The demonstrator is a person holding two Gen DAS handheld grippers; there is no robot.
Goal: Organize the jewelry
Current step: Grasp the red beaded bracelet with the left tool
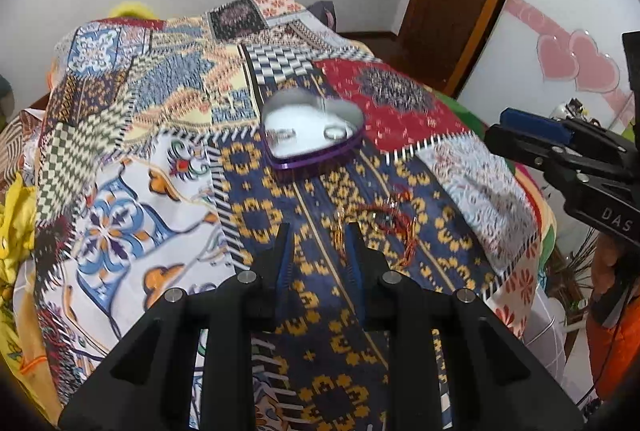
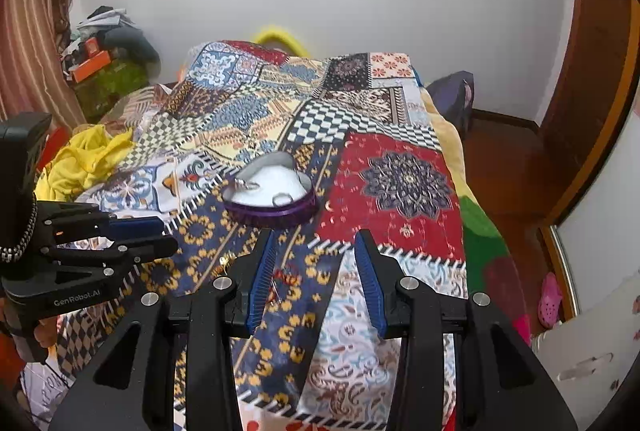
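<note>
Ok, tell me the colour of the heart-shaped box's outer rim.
Purple; the heart-shaped box has a white inside. It shows best in the left wrist view.

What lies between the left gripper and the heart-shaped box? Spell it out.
In the left wrist view, only bare patterned bedspread separates the left gripper from the heart-shaped box; the red string jewelry lies to the right.

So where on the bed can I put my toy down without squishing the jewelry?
The red mandala patch, right of the purple heart-shaped box, is bare. So is the white floral patch left of the box. It is crowded just in front of the box: a red thread bracelet and small gold pieces lie there.
</note>
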